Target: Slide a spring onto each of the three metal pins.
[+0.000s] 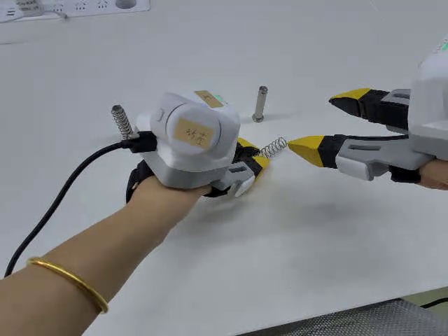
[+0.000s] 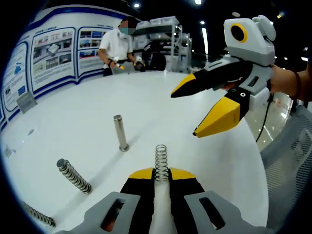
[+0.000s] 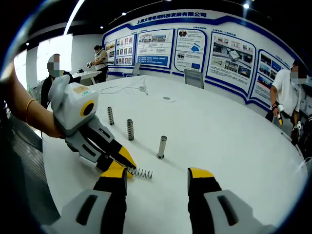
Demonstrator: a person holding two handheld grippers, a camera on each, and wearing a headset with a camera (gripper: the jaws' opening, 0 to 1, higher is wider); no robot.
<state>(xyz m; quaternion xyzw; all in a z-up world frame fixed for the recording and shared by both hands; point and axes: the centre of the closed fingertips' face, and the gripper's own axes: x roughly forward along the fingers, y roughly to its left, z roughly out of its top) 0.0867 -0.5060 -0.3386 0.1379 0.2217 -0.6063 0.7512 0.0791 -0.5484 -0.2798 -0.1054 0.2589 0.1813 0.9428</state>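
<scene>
The left tongs (image 2: 162,173) clamp a spring (image 2: 161,158); the right tongs (image 3: 158,173) gape near its free end. A bare pin (image 1: 260,103) stands on the bench (image 1: 315,238).

White tabletop (image 1: 294,238), three pins standing on it.
Out in the open middle, a bare smooth steel pin (image 1: 260,103) stands upright on its small flat foot, throwing a faint shadow on the surface. In the right gripper view, a steel pin wrapped in a coil spring (image 3: 130,129) stands near it, apart from it, and a second spring-covered pin (image 3: 110,115) stands just beyond that one, not touching it. Up at the far edge in the head view, a white power strip (image 1: 77,7) lies flat.
</scene>
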